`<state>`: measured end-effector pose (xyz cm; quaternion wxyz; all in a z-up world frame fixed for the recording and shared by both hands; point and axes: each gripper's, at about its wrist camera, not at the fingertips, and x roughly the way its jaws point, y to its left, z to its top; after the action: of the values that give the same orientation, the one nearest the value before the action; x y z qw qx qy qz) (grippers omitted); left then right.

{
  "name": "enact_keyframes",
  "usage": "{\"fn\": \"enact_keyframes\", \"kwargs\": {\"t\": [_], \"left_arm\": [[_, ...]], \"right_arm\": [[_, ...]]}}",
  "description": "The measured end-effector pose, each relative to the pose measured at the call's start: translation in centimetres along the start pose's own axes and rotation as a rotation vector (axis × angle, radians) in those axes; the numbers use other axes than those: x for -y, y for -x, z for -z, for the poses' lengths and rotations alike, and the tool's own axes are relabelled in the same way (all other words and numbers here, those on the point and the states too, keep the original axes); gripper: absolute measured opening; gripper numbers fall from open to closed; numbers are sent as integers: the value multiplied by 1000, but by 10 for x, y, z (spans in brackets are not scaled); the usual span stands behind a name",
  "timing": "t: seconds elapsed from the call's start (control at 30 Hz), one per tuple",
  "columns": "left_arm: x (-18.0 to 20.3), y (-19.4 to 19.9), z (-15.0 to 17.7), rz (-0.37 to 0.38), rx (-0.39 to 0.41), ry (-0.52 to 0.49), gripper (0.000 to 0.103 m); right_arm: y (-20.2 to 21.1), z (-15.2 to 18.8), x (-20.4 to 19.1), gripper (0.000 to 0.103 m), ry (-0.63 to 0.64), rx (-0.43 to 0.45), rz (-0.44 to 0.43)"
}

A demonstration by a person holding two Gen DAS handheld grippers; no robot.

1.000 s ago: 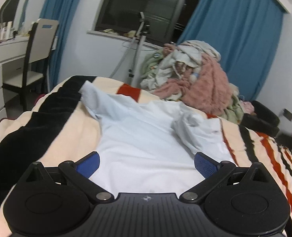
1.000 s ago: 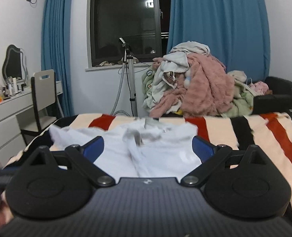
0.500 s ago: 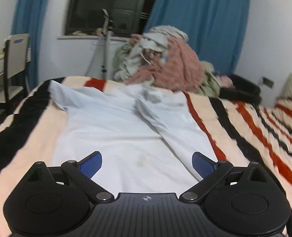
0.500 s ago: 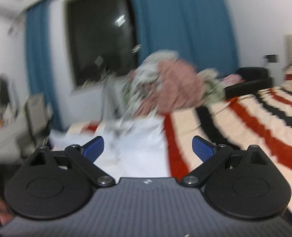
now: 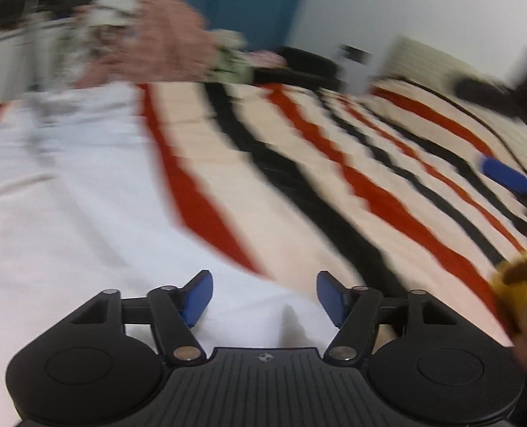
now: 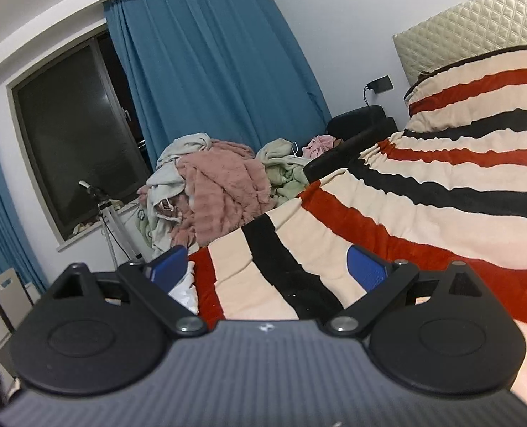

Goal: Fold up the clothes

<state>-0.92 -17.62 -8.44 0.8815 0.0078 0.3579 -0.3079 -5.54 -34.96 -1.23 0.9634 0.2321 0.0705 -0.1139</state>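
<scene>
The left gripper [image 5: 263, 293] is hovering low over the bed with its blue fingers spread apart and nothing caught between them. The white shirt [image 5: 67, 213] is lying flat on the striped blanket [image 5: 352, 185], spreading ahead of and to the left of those jaws, and its near hem is passing right under the gap between the fingertips. Whether the pads are touching the cloth cannot be told, as the left wrist view is heavily smeared. Ahead and to the right of the jaws the blanket is running on in red, black and cream bands.

The right gripper [image 6: 269, 267] is also standing with its jaws wide apart and holding nothing. Between them only blanket is showing. A small white corner of the shirt [image 6: 185, 293] is peeking out just beside and below the left fingertip [image 6: 169, 263]. Well beyond the jaws, a heap of clothes [image 6: 213, 181] in pink, grey and pale green is lying past the far edge of the bed, in front of a blue curtain [image 6: 220, 82] and a dark window [image 6: 78, 135]. No basket or bin is showing under the heap.
</scene>
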Motion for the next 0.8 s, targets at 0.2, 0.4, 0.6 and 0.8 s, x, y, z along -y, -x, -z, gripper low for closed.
{"fn": "enact_keyframes", "kwargs": {"t": [0.2, 0.4, 0.6, 0.8], "left_arm": [[42, -57, 18, 10, -87, -131, 66], [43, -92, 31, -97, -142, -182, 14], [-3, -41, 13, -34, -85, 66, 9], [-47, 78, 8, 36, 95, 265, 9]], "right_arm": [[-12, 7, 17, 97, -29, -17, 29], [-27, 13, 34, 97, -99, -55, 82], [-26, 12, 29, 97, -71, -48, 86], [-19, 11, 19, 97, -39, -40, 83]]}}
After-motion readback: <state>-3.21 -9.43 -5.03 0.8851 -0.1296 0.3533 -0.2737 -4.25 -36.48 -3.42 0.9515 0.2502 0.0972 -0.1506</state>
